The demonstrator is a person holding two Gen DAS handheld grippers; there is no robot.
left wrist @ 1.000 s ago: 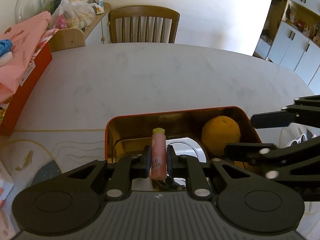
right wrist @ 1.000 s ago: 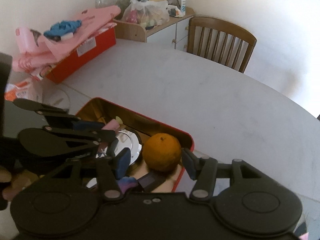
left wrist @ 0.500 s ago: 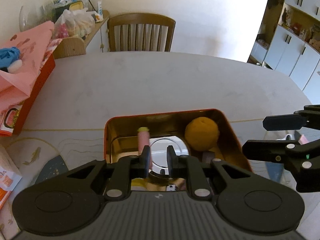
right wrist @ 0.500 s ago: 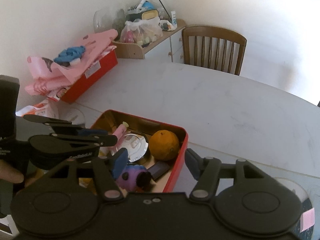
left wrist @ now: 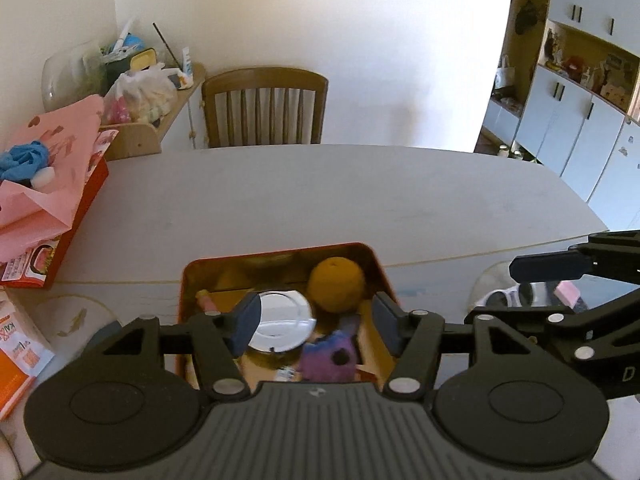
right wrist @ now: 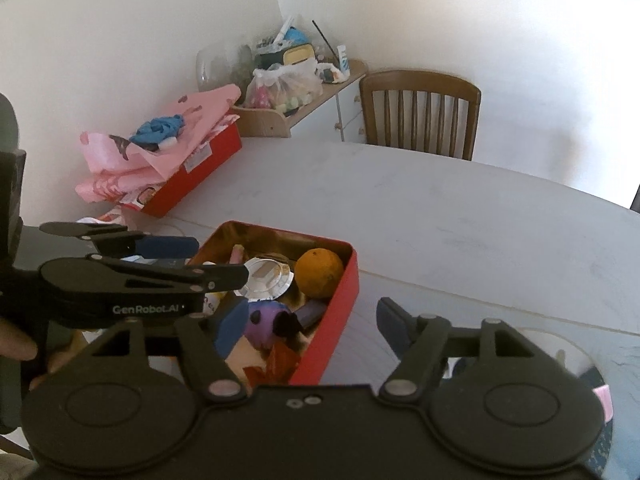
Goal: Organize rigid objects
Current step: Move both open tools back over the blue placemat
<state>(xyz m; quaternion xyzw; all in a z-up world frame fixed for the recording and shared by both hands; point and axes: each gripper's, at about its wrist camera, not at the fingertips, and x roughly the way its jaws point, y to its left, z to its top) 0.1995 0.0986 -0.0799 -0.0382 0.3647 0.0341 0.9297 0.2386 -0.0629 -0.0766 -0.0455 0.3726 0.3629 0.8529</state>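
Note:
A red tin on the white table holds an orange, a round silver lid, a purple toy and a pink tube lying at its left side. My left gripper hovers above the tin's near end. Its jaws are opening and nothing is between them. My right gripper hangs over the tin's right wall, also opening, with nothing gripped.
A red box under pink paper bags sits at the table's left. A wooden chair stands at the far edge beside a cluttered sideboard. An orange packet lies near left.
My left gripper let go of the pink tube, which now lies in the tin, and its jaws spread wide. Both grippers drew back and up from the tin. The right jaws widened.

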